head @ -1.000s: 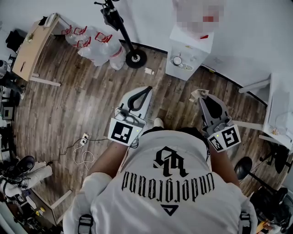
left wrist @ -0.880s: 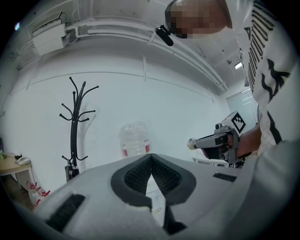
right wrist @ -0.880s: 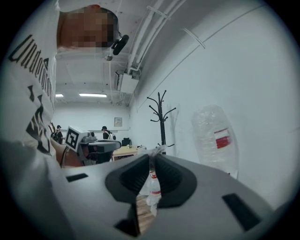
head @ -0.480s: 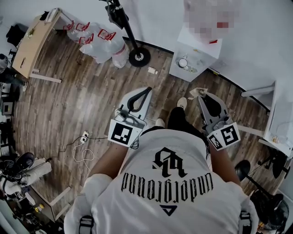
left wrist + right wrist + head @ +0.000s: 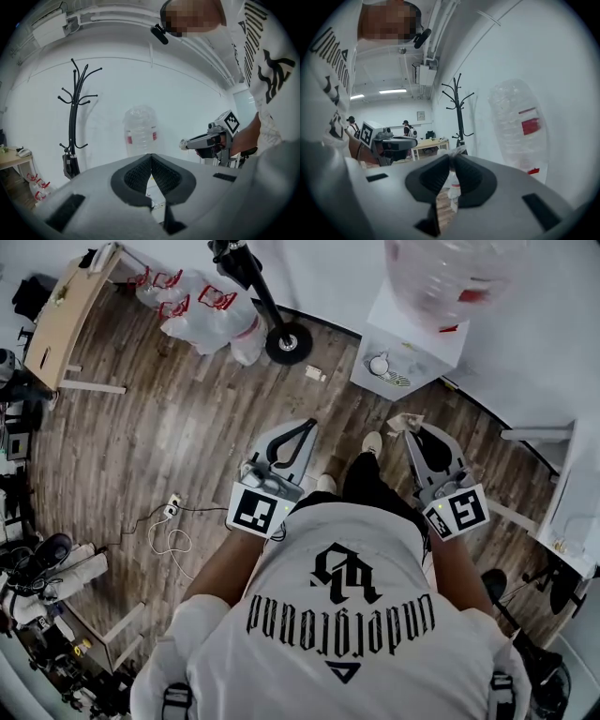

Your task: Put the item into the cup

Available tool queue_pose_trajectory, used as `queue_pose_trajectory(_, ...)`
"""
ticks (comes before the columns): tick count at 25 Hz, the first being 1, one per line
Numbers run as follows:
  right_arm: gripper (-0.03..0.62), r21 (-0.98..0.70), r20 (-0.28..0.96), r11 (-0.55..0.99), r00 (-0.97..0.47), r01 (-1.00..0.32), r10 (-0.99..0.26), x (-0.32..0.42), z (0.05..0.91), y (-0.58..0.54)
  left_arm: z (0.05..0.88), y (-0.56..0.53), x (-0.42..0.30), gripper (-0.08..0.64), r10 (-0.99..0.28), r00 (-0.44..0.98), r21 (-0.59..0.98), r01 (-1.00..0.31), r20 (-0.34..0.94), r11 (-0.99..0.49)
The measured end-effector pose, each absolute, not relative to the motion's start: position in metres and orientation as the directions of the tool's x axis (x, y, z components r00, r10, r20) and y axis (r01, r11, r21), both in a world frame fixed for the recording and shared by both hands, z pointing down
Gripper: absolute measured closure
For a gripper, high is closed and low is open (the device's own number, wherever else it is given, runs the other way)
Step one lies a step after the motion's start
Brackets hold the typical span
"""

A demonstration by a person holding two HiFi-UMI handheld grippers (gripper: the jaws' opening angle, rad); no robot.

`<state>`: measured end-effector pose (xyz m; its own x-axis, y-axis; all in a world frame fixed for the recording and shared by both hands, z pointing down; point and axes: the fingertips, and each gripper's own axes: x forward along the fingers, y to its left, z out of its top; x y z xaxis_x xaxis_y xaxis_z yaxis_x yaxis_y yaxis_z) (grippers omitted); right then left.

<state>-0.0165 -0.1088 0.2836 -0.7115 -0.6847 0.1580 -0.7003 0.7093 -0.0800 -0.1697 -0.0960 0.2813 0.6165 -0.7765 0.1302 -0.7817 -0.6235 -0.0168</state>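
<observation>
In the head view my right gripper (image 5: 415,430) is shut on a small crumpled pale item (image 5: 403,423) that sticks out past its tips. The right gripper view shows the same item (image 5: 458,151) pinched between the dark pads. My left gripper (image 5: 307,425) is held level beside it with its jaws together and nothing between them; its tips (image 5: 151,157) meet in its own view. A round cup (image 5: 378,364) stands on the ledge of a white water dispenser (image 5: 412,329) ahead of both grippers, under a big clear bottle (image 5: 450,277).
A coat stand's round base (image 5: 286,343) sits left of the dispenser, with white bags (image 5: 202,310) beyond it. A wooden table (image 5: 61,329) is at the far left. A cable and socket strip (image 5: 169,521) lie on the wood floor. A white table (image 5: 574,488) stands at the right.
The person has stepped toward the dispenser, one foot now forward between the grippers. Both grippers kept their pose, the right one still closed on the item.
</observation>
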Motion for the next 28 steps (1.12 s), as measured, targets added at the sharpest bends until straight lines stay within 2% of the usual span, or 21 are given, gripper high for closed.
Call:
queue_pose_trajectory(7,0.545,-0.116,0.23,0.728,-0.732,-0.675,-0.642,-0.003,0.333,-0.164,0.323,-0.149,-0.143,0.552,-0.782,0.592,0.029,-0.8,0.195,-0.599)
queue_pose_trajectory(19,0.543,-0.232,0.373,0.7,-0.726,-0.676,-0.578,0.035,0.496,-0.259,0.432,-0.236,-0.096,0.552,-0.761,0.577,0.043,-0.804,0.299,-0.593)
queue_pose_trajectory(28,0.543,-0.23,0.475,0.656,-0.671,-0.719,-0.57,0.044,0.611,-0.293,0.532,-0.274,-0.077,0.552,-0.737,0.588,0.072,-0.795,0.335,-0.602)
